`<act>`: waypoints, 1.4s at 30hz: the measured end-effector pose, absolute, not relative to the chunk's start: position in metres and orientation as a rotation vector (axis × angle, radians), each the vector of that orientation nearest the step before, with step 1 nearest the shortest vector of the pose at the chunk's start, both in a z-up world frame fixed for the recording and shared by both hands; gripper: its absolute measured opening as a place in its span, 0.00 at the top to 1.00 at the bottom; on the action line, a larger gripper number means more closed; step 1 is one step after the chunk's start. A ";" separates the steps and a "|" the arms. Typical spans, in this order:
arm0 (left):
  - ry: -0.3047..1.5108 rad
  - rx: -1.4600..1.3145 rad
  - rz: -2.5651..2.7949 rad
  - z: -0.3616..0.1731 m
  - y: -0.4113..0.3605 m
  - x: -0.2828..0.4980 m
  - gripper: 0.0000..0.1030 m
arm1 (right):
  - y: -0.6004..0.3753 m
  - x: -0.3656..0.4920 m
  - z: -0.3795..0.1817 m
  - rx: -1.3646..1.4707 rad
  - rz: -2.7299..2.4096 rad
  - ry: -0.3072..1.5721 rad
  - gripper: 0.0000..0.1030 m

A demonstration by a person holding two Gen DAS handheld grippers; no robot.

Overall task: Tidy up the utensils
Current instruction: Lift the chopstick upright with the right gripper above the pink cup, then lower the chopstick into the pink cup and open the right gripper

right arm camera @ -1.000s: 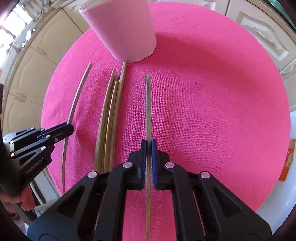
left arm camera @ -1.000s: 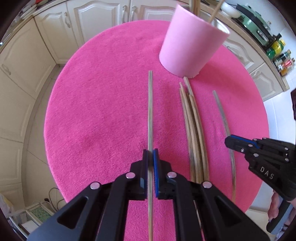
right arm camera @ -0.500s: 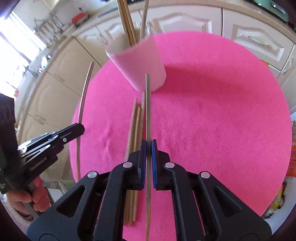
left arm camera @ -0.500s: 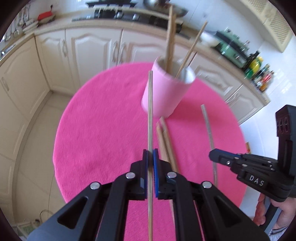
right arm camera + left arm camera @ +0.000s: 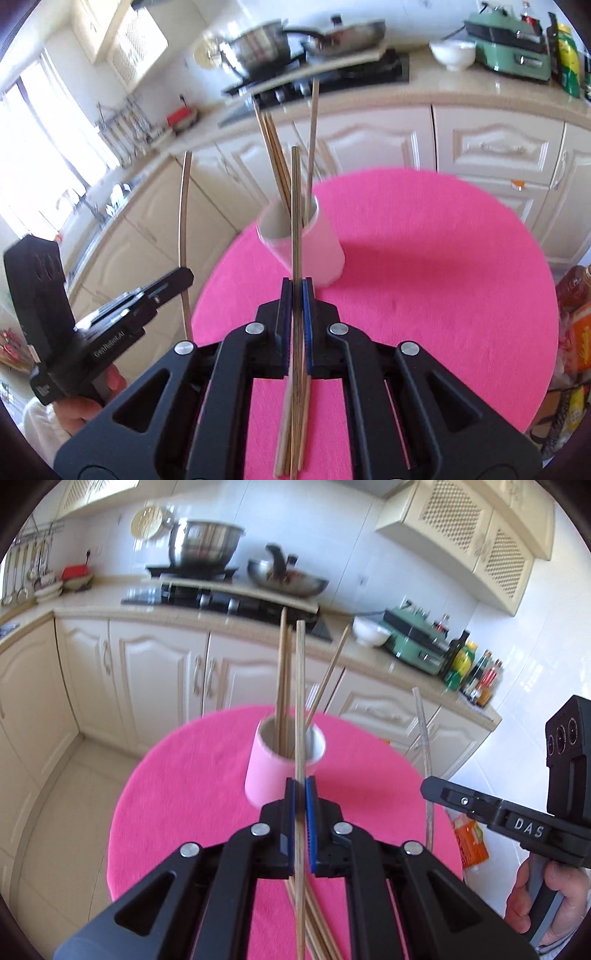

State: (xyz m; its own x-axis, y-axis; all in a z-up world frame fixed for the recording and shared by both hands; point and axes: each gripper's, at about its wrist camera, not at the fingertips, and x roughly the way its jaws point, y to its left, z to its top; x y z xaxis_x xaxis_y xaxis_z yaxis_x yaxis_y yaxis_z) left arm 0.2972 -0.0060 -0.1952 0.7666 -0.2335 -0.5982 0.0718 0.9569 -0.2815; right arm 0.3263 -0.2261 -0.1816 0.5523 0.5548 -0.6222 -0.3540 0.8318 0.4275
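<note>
My left gripper [image 5: 300, 794] is shut on a wooden chopstick [image 5: 300, 701], held upright above the pink table [image 5: 184, 794]. My right gripper [image 5: 295, 295] is shut on another chopstick [image 5: 295, 206], also raised upright. A pink cup [image 5: 273, 771] with several chopsticks in it stands on the table just beyond both grippers; it also shows in the right wrist view [image 5: 314, 247]. Several loose chopsticks [image 5: 291, 424] lie on the cloth under the grippers. The right gripper [image 5: 428, 794] shows at right in the left wrist view, the left gripper [image 5: 184, 277] at left in the right wrist view.
Cream kitchen cabinets [image 5: 159, 679] and a counter with a stove, pots [image 5: 203, 542], a white bowl [image 5: 369, 635], a green appliance [image 5: 417, 642] and bottles [image 5: 465, 664] stand behind the round table. Packaged goods [image 5: 576, 314] sit off the table's right side.
Both grippers have lifted and tilted up, each with its chopstick, from pointing down at the table to pointing toward the cup and the kitchen counter. The chopsticks now stand near upright.
</note>
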 end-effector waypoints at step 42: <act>0.385 -0.271 0.020 -0.208 -0.009 0.437 0.94 | -0.178 0.461 -0.167 0.332 0.581 0.410 0.94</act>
State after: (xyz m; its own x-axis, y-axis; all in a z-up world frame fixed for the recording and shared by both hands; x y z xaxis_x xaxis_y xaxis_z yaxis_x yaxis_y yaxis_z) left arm 0.4368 -0.0089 -0.2081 0.9269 -0.0316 -0.3740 -0.0707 0.9639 -0.2568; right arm 0.4606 -0.1783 -0.1673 0.7600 0.5877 -0.2776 -0.4586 0.7875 0.4117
